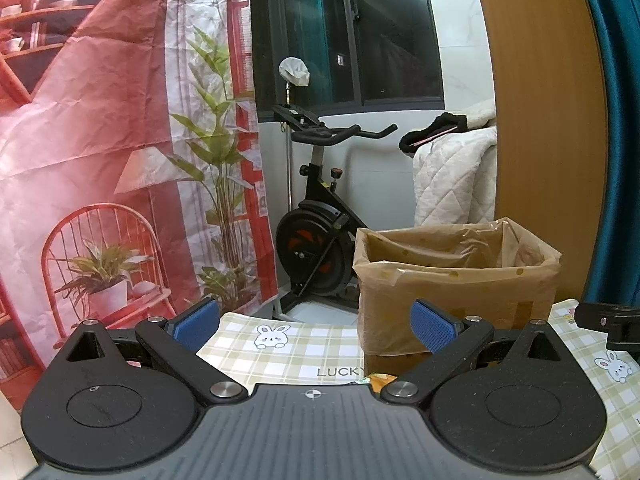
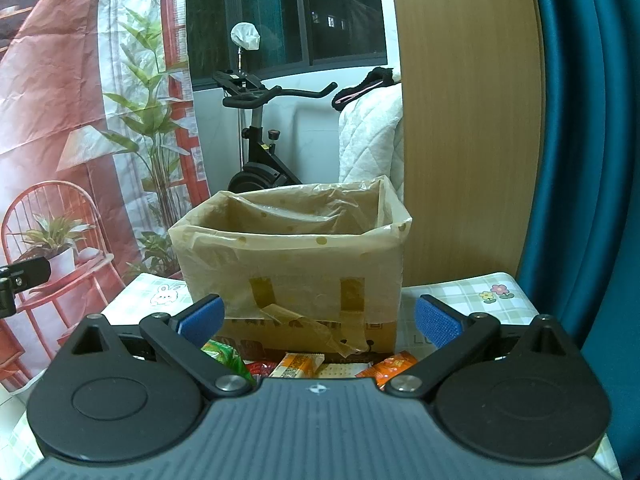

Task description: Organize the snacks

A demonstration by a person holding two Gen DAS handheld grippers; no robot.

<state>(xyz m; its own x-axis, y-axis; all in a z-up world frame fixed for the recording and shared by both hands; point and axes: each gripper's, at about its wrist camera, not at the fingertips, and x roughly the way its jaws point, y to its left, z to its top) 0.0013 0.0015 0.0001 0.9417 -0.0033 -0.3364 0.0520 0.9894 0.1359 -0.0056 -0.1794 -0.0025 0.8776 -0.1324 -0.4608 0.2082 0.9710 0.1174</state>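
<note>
A cardboard box lined with a clear plastic bag point(image 2: 292, 260) stands on the checked tablecloth point(image 2: 472, 292); it also shows in the left wrist view point(image 1: 456, 280). Several snack packets lie in front of it: a green one point(image 2: 222, 354), an orange-and-white one point(image 2: 300, 364) and an orange one point(image 2: 394, 364). My right gripper point(image 2: 318, 324) is open and empty, just above the packets and facing the box. My left gripper point(image 1: 314, 326) is open and empty, to the left of the box over the cloth point(image 1: 288, 344). A corner of a packet point(image 1: 378, 378) peeks out under it.
A printed backdrop point(image 1: 100, 140) hangs at the left. An exercise bike point(image 1: 320, 220) and a white quilt point(image 1: 452, 176) stand behind the table. A wooden panel point(image 2: 468, 120) and teal curtain point(image 2: 580, 160) are at the right. The other gripper's edge point(image 1: 612, 324) shows at right.
</note>
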